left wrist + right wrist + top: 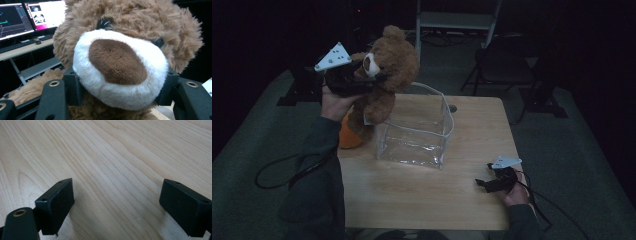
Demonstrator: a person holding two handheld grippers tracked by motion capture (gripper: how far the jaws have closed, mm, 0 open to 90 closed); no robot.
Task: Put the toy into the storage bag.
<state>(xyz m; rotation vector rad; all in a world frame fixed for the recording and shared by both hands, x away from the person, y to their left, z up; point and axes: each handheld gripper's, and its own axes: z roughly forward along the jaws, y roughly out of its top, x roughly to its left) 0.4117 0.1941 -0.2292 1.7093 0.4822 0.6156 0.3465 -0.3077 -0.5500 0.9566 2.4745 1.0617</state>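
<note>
1. Two grippers share the wooden table [422, 195]: nearest the camera, the right gripper [116, 205] rests on the wood, well clear of the clear plastic bin [414, 132], jaws spread wide and empty, apparently idle.
2. Beyond, left of the bin's rim, the left gripper [117, 90] pinches the teddy bear [384, 75] by its white muzzle, jaws partly closed, holding it aloft, likely for lowering inside.
3. Below the bear, an orange object [348, 136] sits beside the bin.
</note>
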